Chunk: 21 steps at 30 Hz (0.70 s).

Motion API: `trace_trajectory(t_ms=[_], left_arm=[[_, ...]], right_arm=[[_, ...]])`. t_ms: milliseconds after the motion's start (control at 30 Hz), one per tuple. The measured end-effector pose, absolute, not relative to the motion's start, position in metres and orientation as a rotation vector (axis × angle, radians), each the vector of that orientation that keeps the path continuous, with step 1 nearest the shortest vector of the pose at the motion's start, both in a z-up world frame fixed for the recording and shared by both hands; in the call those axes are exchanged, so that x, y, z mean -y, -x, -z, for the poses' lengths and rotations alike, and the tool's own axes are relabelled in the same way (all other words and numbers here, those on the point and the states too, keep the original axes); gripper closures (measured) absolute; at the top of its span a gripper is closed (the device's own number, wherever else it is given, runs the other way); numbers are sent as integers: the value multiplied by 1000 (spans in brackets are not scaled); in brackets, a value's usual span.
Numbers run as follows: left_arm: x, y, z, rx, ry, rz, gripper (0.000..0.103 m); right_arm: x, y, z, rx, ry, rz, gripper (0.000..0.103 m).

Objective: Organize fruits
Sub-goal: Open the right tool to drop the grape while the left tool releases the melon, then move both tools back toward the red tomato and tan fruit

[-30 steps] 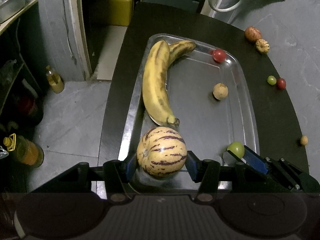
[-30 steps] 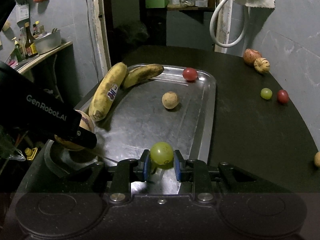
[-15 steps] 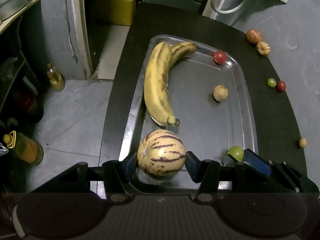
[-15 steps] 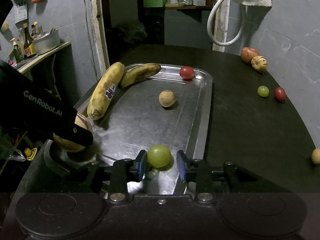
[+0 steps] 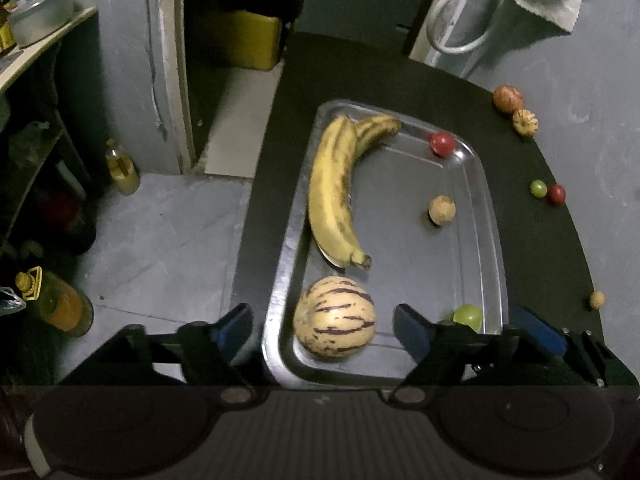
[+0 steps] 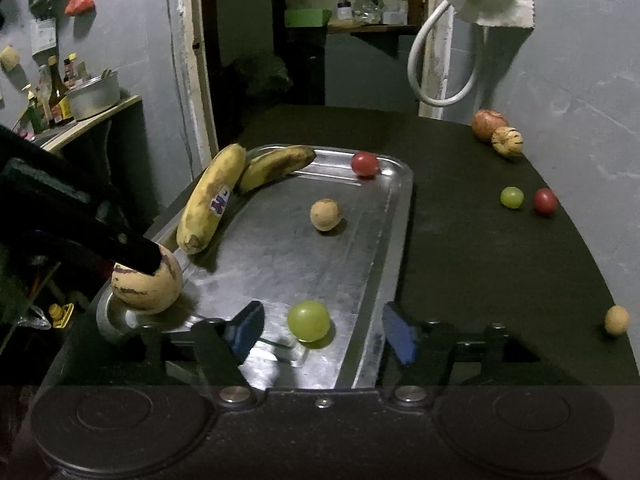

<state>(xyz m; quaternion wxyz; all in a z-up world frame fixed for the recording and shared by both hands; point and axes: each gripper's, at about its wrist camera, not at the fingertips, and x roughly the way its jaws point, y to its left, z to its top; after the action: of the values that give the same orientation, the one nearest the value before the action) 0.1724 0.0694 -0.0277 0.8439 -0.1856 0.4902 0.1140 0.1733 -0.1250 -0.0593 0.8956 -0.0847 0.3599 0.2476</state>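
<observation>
A metal tray (image 5: 490, 216) (image 6: 390, 232) lies on the dark table. It holds two bananas (image 5: 332, 192) (image 6: 212, 196), a red fruit (image 5: 442, 143) (image 6: 364, 163), a small tan fruit (image 5: 442, 210) (image 6: 325, 214), a striped melon (image 5: 335, 323) (image 6: 146, 282) and a green fruit (image 5: 468, 316) (image 6: 308, 319). My left gripper (image 5: 324, 326) is open around the melon, which rests in the tray's near left corner. My right gripper (image 6: 322, 332) is open, with the green fruit lying free between its fingers.
Loose fruits sit on the table right of the tray: a reddish one (image 6: 488, 124), a small striped one (image 6: 507, 141), a green one (image 6: 512, 197), a red one (image 6: 545, 200) and a tan one (image 6: 616, 320). The table's left edge drops to the floor with bottles (image 5: 52, 300).
Both grippers have opened and drawn back. The melon and the green fruit were let go and now rest in the tray.
</observation>
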Motion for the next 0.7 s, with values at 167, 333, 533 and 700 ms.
trace_trajectory(t_ms=[167, 333, 533, 700], left_arm=[[-78, -162, 21, -1032, 386, -243, 1], [-83, -155, 22, -1091, 324, -182, 1], [-84, -158, 24, -1150, 213, -93, 1], [-82, -174, 19, -1175, 104, -6, 1]], right_arm=[[133, -173, 52, -757, 147, -499, 10], [138, -167, 47, -757, 170, -479, 1], [152, -161, 42, -781, 188, -375, 1], [169, -156, 39, -834, 150, -251, 1]])
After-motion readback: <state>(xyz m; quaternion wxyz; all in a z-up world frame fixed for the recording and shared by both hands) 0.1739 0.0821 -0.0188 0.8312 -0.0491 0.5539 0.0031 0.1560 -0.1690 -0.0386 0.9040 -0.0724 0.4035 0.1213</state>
